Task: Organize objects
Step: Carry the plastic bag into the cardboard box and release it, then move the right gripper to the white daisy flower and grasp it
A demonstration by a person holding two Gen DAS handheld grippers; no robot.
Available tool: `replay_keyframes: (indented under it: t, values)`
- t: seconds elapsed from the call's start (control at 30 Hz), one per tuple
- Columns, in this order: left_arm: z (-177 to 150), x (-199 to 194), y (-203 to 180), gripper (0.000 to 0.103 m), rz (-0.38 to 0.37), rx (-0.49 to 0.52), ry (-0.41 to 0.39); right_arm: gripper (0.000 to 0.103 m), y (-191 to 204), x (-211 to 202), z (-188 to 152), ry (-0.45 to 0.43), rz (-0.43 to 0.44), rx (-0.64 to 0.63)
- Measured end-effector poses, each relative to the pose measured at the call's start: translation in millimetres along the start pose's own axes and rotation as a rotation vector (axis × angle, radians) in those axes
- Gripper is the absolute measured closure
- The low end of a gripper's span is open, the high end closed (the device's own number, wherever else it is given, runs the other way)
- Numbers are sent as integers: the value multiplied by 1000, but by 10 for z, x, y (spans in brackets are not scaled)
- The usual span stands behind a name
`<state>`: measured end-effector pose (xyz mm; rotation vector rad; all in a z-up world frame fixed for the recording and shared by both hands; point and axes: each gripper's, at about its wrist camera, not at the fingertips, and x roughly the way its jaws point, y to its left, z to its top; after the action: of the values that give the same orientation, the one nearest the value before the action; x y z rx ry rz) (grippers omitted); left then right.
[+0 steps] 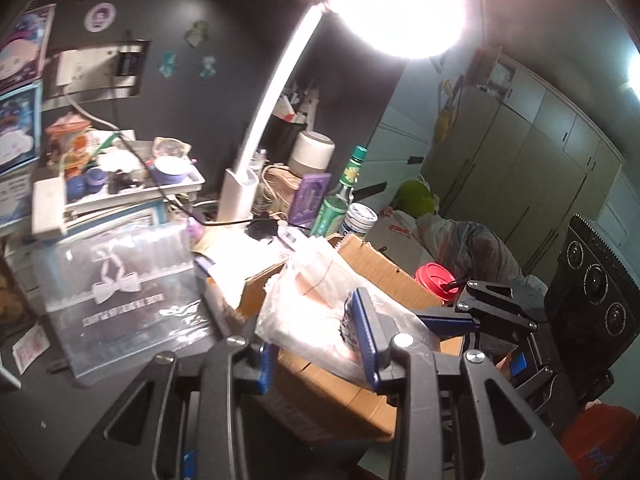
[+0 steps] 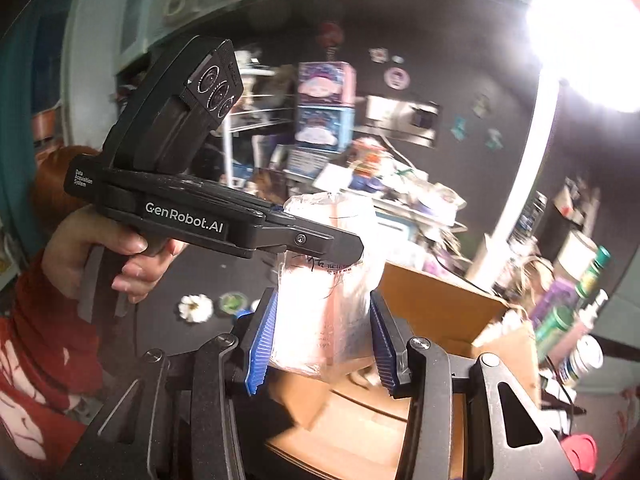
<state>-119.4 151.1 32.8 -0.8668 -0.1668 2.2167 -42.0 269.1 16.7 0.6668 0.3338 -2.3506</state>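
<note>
Fingers of left gripper [image 1: 318, 346] and right gripper [image 2: 322, 340] both clamped on one clear plastic bag [image 2: 326, 280], held over open cardboard box [image 2: 440, 300]. Left fingers gripping bag's upper part. One white lamp [image 1: 276, 92] glaring behind box. Two green bottles [image 1: 340, 196], one red lid [image 1: 434, 276], one clear pouch [image 1: 120, 296] nearby on cluttered dark surface [image 2: 200, 272].

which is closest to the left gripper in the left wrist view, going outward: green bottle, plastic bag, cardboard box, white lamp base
1. plastic bag, between the left gripper pads
2. cardboard box, right under the bag
3. white lamp base and green bottle, farther back on the desk, too close to call
</note>
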Motion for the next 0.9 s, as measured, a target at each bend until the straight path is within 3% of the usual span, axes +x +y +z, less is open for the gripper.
replay_keyframes:
  t: [0.27, 0.33, 0.4, 0.47, 0.6, 0.77, 0.9]
  values:
    - [89, 428, -129, 72, 16, 24, 92, 64, -436, -18, -160, 67, 1, 90]
    - [83, 463, -113, 63, 17, 17, 102, 63, -478, -7, -189, 76, 0, 97]
    - [72, 454, -112, 36, 38, 25, 100, 56, -495, 4, -223, 82, -20, 98]
    - [71, 405, -108, 24, 53, 30, 83, 36, -491, 34, -250, 89, -50, 86]
    - [76, 212, -70, 19, 67, 22, 44, 26, -501, 53, -249, 99, -41, 85]
    - [38, -184, 31, 19, 120, 18, -32, 3, -444, -14, -153, 44, -73, 60]
    - [-47, -555, 129, 18, 172, 13, -91, 0, -298, -62, -31, 8, -52, 35]
